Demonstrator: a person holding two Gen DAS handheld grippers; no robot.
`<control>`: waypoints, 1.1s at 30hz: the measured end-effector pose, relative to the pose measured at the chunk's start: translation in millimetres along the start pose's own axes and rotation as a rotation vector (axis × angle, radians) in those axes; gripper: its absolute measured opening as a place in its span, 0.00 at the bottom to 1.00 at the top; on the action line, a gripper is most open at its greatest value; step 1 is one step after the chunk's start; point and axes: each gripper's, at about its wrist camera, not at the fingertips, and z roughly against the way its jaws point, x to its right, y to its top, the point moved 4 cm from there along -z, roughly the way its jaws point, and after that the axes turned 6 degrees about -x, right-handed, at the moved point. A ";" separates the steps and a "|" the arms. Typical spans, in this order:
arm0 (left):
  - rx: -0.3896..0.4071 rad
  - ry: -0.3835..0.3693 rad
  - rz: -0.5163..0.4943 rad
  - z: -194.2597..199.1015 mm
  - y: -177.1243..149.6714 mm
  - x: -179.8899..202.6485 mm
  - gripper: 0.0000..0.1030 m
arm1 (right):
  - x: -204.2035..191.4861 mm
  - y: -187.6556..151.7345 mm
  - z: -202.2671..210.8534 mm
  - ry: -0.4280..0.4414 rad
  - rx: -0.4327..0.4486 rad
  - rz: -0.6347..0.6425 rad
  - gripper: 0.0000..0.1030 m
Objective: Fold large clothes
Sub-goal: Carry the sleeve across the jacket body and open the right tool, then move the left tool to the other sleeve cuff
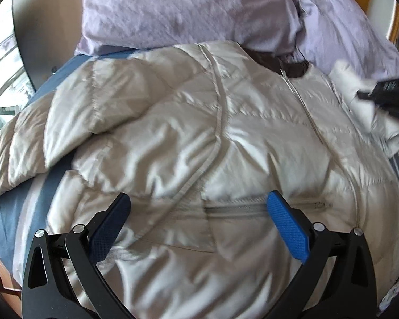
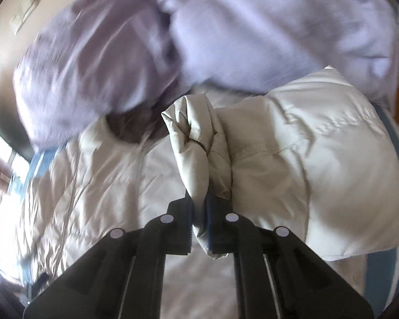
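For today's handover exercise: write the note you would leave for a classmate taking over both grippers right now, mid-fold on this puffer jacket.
Left gripper: open, hovering over the jacket's lower front near the pocket zipper, holding nothing.
Right gripper: shut on a bunched sleeve of the puffer jacket.
Jacket lies front up, zipped, on the blue bedsheet, with the lilac duvet heaped behind its collar.
Done: one sleeve gripped.
Left: lay both sleeves across the front, then fold the body.
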 end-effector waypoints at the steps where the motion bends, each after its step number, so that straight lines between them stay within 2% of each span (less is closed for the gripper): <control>1: 0.011 0.006 0.014 2.9 3.6 -5.4 0.99 | -12.6 -4.4 -7.5 0.016 -0.021 0.018 0.08; 7: 0.044 0.040 0.069 9.3 15.6 -30.1 0.99 | -68.6 -17.7 -26.1 0.096 -0.078 0.094 0.08; 13: 0.014 0.049 0.110 -2.2 15.3 -44.3 0.99 | -96.6 -14.0 -33.4 0.189 -0.101 0.072 0.08; 18: 0.003 0.064 0.087 -9.0 10.7 -42.9 0.99 | -109.8 -28.0 -59.3 0.161 -0.171 0.128 0.11; 19: 0.005 0.065 0.083 -9.6 10.3 -42.8 0.99 | -109.6 -29.9 -58.3 0.166 -0.168 0.135 0.14; 20: 0.005 0.065 0.082 -9.9 9.9 -43.3 0.99 | -110.4 -31.0 -55.8 0.174 -0.165 0.144 0.26; 21: 0.004 0.063 0.081 -10.8 9.7 -43.5 0.99 | -113.4 -31.6 -51.5 0.200 -0.167 0.154 0.46; 22: 0.003 0.062 0.080 -11.4 9.4 -43.8 0.99 | -116.1 -31.5 -46.3 0.223 -0.165 0.160 0.54; 23: 0.001 0.061 0.079 -11.9 9.0 -43.7 0.99 | -118.3 -30.4 -37.4 0.245 -0.150 0.170 0.59; 25: -0.001 0.058 0.078 -13.9 9.5 -43.6 0.99 | -120.4 -27.3 -24.9 0.263 -0.113 0.181 0.59; 28: -0.003 0.054 0.074 -15.7 8.6 -43.5 0.99 | -106.1 -17.1 -8.8 0.236 -0.017 0.143 0.59; 31: -0.002 0.049 0.068 -17.0 7.0 -43.9 0.99 | -77.8 -9.2 -11.9 0.110 0.033 0.074 0.59; 32: -0.003 0.047 0.067 -17.8 6.7 -44.1 0.99 | -65.8 -7.6 -16.4 0.027 0.042 0.059 0.59; 33: -0.003 0.045 0.066 -18.6 6.3 -44.4 0.99 | -59.9 -7.6 -19.1 -0.015 0.044 0.057 0.59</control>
